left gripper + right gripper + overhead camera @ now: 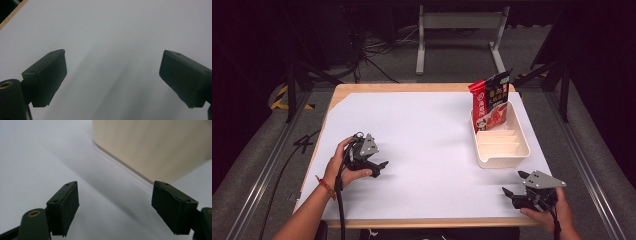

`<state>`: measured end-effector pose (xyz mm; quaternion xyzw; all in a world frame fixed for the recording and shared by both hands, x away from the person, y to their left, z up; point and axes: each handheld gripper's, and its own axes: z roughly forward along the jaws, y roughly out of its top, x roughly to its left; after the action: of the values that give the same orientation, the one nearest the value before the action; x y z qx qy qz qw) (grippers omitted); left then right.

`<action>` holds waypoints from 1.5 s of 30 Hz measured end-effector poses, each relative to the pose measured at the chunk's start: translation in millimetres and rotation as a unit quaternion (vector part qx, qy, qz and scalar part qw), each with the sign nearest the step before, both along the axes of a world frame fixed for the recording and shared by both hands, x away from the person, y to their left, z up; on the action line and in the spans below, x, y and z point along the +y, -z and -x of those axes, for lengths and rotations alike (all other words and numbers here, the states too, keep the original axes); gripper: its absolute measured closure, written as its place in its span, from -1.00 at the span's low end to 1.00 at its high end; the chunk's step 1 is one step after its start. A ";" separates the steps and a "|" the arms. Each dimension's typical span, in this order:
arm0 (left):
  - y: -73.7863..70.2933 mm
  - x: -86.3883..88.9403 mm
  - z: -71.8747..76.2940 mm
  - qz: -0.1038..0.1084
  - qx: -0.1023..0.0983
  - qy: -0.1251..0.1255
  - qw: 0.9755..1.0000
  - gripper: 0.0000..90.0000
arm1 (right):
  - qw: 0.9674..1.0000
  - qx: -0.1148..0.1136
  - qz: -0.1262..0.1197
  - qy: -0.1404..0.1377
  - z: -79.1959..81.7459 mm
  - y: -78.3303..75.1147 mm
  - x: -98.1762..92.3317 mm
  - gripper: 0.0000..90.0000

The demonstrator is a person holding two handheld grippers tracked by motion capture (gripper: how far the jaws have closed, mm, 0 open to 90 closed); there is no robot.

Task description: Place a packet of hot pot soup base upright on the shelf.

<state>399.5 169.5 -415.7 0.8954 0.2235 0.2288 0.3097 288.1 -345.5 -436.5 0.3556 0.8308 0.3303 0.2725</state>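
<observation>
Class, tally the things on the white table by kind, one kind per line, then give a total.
Red snack bag: 1, standing in the tray's far end
Cream divided tray: 1
Handheld grippers: 2, the left gripper and the right gripper, both open and holding nothing
Total: 4

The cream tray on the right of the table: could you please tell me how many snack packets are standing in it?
1. A single red packet stands upright in the far end of the cream tray; the nearer slots look empty, though the packet could hide another behind it.

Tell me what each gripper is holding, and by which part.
Nothing is held. The left gripper and the right gripper are both open and empty above the white table cover.
</observation>
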 end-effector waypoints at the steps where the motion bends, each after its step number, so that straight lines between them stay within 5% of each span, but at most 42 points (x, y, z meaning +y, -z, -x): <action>1: 1.1 2.6 2.0 0.004 -0.003 -0.002 1.000 -0.81 | 1.000 0.000 0.000 0.000 0.0 0.0 0.0 -0.51; 26: 19.7 55.2 41.7 0.053 -0.004 -0.039 0.998 -0.86 | 1.000 0.001 0.003 -0.001 -0.8 0.2 1.4 -0.51; 34: 23.9 74.0 52.6 0.113 0.001 -0.063 0.992 -0.86 | 1.000 0.000 0.003 0.000 -1.1 -0.4 1.6 -0.51; 45: 27.9 81.8 67.6 0.154 0.010 -0.083 0.984 -0.85 | 1.000 -0.001 0.002 0.000 -0.9 -0.7 2.3 -0.51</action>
<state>331.9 251.3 -443.5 0.8174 0.3331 0.2073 0.4218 289.1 -343.2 -435.7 0.3544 0.8314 0.3287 0.2742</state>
